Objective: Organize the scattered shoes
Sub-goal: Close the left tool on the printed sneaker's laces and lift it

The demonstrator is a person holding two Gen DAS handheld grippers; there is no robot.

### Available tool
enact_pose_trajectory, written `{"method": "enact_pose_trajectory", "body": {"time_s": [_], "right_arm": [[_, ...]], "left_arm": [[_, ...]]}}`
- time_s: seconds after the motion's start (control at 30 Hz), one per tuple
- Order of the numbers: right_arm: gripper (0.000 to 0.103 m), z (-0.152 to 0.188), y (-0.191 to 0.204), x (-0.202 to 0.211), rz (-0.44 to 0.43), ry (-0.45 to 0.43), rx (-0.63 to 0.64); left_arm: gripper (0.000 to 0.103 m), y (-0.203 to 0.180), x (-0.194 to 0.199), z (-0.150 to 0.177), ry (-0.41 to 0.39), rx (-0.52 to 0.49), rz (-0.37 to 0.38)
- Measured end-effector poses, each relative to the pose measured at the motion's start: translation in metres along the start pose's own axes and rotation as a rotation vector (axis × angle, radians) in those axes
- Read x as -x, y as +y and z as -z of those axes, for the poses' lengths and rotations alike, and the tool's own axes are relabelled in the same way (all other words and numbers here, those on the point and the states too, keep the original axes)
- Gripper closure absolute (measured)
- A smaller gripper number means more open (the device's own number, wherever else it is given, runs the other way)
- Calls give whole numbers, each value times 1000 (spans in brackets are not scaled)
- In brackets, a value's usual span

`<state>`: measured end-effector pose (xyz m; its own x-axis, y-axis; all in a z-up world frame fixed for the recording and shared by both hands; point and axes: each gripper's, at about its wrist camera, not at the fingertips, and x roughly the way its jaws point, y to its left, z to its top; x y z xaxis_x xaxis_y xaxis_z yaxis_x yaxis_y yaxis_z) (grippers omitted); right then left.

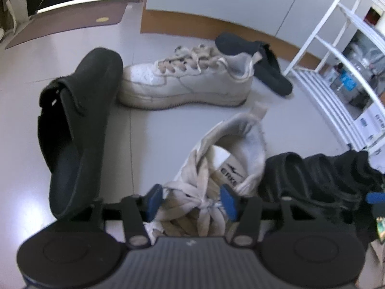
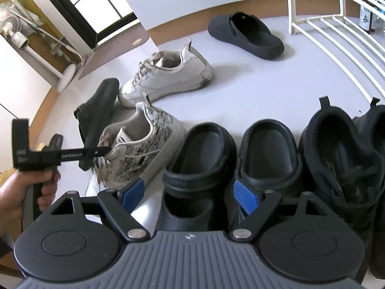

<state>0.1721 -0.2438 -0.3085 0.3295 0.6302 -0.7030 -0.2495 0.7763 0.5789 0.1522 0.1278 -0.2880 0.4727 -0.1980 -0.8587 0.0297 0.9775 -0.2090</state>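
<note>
My left gripper (image 1: 191,201) has its jaws spread around the laced front of a white patterned sneaker (image 1: 216,175); the pads sit beside the laces and I cannot tell if they press it. That sneaker shows in the right wrist view (image 2: 139,149) with the left gripper (image 2: 103,151) at its toe. My right gripper (image 2: 190,193) is open and empty over a black clog (image 2: 197,151). A second black clog (image 2: 267,151) and black sneakers (image 2: 336,159) line up to its right. A plain white sneaker (image 1: 185,84) and two dark slippers (image 1: 77,125) (image 1: 255,57) lie scattered.
A white wire rack (image 1: 336,67) with bottles and boxes stands at the right. It also shows in the right wrist view (image 2: 336,31). A brown doormat (image 1: 67,26) lies before a dark door. A white fan stand (image 2: 60,74) is at the far left by the wall.
</note>
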Motion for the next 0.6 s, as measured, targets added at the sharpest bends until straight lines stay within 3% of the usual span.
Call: {"method": "enact_pose_trajectory", "body": {"time_s": [0.23,0.6], "right_arm": [[17,-15,19,4,-18,-38,15],[17,-30,99,-29,-28,72,171]], "left_arm": [[32,12,16,11,2,59,-2],[28,41,17,27,-20,152,2]]}}
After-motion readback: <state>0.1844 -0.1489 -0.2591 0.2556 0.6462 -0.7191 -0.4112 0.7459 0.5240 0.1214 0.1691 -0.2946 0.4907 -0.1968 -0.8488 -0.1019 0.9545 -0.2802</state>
